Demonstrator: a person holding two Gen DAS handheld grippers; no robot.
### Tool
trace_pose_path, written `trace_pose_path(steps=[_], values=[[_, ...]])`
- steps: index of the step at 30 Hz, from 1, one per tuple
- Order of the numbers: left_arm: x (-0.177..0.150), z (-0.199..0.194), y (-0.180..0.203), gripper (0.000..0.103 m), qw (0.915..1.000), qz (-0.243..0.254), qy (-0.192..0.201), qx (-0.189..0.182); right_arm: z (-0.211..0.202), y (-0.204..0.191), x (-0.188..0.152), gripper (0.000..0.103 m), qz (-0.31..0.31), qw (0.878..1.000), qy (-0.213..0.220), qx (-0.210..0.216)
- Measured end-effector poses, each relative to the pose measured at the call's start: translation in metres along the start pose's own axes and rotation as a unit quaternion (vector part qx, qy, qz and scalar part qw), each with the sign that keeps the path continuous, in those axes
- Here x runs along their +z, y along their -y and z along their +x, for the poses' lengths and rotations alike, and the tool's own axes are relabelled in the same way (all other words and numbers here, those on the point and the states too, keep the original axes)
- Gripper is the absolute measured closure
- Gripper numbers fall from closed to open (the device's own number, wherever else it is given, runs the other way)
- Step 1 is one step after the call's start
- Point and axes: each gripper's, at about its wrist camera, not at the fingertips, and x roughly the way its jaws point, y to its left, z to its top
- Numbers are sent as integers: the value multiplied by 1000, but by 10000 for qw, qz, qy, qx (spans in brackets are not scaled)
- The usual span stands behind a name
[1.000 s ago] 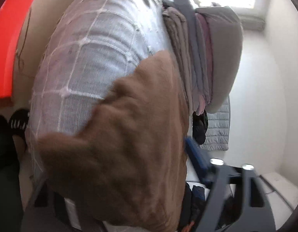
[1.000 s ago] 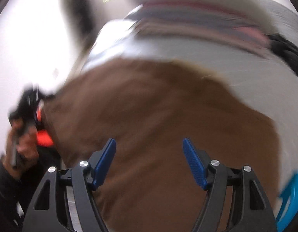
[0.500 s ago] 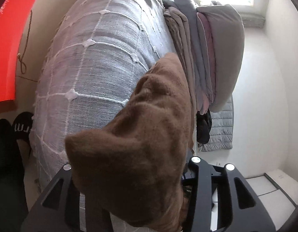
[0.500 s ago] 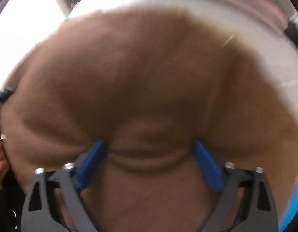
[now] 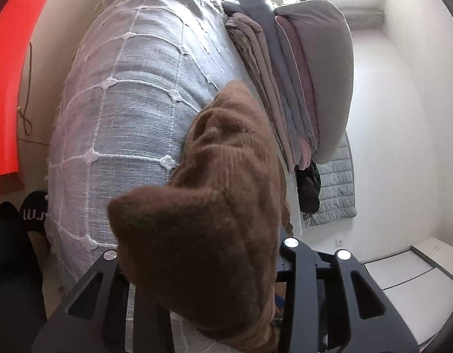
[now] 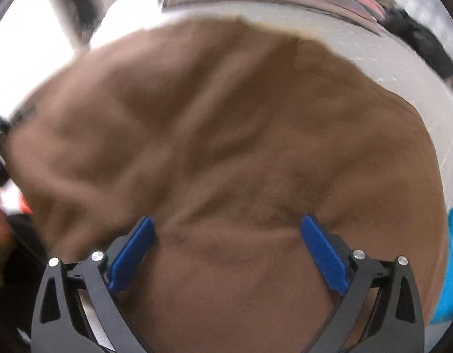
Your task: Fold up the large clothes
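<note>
A brown knit garment (image 5: 214, 206) lies on a bed with a grey checked cover (image 5: 132, 94). In the left wrist view the garment is bunched over my left gripper (image 5: 202, 267); its arms stand close together with the cloth pinched between, and the fingertips are hidden under the fabric. In the right wrist view the same brown garment (image 6: 226, 135) fills the frame. My right gripper (image 6: 226, 229) is open, its blue pads (image 6: 132, 253) wide apart, with a fold of cloth lying between them.
A stack of folded clothes and bedding (image 5: 299, 67) sits on the bed beyond the garment. A grey quilted item (image 5: 335, 185) hangs at the bed's far side. A white wall is on the right, a red panel (image 5: 8, 88) on the left.
My left gripper has shut on the brown garment and its blue pad has vanished under the cloth. My right gripper has moved into the garment and stays open; its view is blurred.
</note>
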Motion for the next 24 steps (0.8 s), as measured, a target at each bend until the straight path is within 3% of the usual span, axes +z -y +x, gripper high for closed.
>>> trace_pose_path(steps=[2, 4, 5, 6, 7, 9, 11, 12, 13, 14, 15, 17, 20, 21, 23, 24], values=[[0, 0, -1, 73, 10000, -21, 16, -10, -14, 6, 3, 6, 247, 9987, 409, -175], [1, 0, 0, 75, 10000, -29, 30, -39, 8, 4, -2, 6, 44, 9989, 9, -475], [1, -1, 4, 76, 10000, -7, 37, -79, 23, -4, -9, 5, -299, 9967, -41, -755], [0, -1, 9, 77, 9999, 60, 49, -138, 23, -8, -9, 5, -338, 9958, 205, -826], [-1, -3, 20, 78, 9996, 212, 96, -161, 21, -4, -7, 5, -208, 9969, 147, -749], [-6, -7, 51, 79, 9977, 624, 152, -214, 14, 2, -7, 5, 46, 9991, 62, -420], [-14, -7, 87, 79, 9938, 1075, 159, -225, -1, 24, -7, 6, 680, 9962, 268, 477], [-21, -7, 113, 79, 9892, 1443, 159, -204, -9, 31, -11, 6, 980, 9892, 385, 1018], [-28, -6, 132, 79, 9849, 1713, 157, -190, -21, 54, -16, 6, 1581, 9661, 552, 1963], [-41, -4, 160, 79, 9772, 2109, 142, -181, -27, 72, -21, 6, 2014, 9438, 672, 2534], [-53, -2, 180, 79, 9705, 2402, 124, -172, -31, 88, -26, 6, 2273, 9287, 752, 2832], [-97, 6, 235, 79, 9436, 3309, 24, -151, -41, 127, -39, 6, 2964, 8810, 912, 3573], [-174, 29, 285, 79, 8964, 4417, -356, -106, -54, 177, -67, 6, 3700, 8098, 1165, 4403], [-209, 46, 296, 79, 8735, 4828, -621, -31, -59, 199, -76, 6, 3996, 7782, 1255, 4679], [-261, 78, 300, 77, 8378, 5334, -1161, 121, -60, 227, -104, 6, 4384, 7386, 1363, 4936], [-287, 100, 294, 77, 8208, 5499, -1531, 205, -58, 238, -110, 6, 4514, 7268, 1405, 4982]])
